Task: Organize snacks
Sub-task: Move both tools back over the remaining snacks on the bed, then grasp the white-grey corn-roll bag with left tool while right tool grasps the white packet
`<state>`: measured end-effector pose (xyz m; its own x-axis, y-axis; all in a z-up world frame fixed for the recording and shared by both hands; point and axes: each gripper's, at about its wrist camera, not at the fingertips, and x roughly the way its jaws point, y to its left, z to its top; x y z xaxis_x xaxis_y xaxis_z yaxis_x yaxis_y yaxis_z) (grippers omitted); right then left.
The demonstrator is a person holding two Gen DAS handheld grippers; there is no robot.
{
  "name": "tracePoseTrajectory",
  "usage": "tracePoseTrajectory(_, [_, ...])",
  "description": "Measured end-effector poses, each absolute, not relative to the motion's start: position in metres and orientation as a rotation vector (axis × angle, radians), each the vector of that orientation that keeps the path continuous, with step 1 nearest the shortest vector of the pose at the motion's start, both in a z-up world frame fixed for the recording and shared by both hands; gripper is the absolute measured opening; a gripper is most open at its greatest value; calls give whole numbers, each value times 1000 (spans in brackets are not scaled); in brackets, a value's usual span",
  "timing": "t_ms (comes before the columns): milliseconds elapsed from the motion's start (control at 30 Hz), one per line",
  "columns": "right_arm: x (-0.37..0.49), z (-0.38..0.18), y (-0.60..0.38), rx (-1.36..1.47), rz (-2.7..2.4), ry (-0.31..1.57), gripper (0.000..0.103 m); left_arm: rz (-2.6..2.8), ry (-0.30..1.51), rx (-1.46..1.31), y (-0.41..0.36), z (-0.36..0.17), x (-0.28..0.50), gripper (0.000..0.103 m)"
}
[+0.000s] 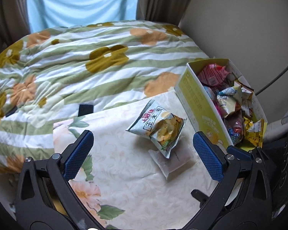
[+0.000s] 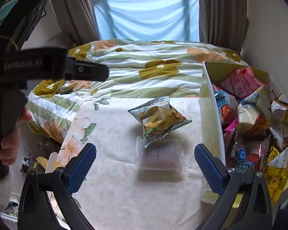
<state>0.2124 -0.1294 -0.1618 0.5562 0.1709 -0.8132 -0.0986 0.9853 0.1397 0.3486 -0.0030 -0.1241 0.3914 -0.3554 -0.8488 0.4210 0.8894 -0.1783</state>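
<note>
While both claws hung over a cream floral cloth, each stood wide open and empty. Between the left gripper fingers lay a silver-grey chip packet, its lower end overlapping a pale flat packet. From the right gripper, the same two packets sat just ahead. To their right stood a yellow cardboard box heaped with mixed snack bags. Behind spread a green-striped flowered quilt.
</note>
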Motion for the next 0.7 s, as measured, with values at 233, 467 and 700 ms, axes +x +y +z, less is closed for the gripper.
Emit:
tracePoseTrajectory(233, [214, -211, -115, 71, 51, 968, 102, -594, 1139, 143, -66, -189, 403, 102])
tracePoseTrajectory(467, [228, -244, -108, 44, -6, 973, 102, -535, 1207, 229, -104, -249, 433, 103])
tracePoseTrajectory(700, [239, -258, -111, 10, -2, 985, 102, -530, 1199, 301, -95, -267, 429, 103])
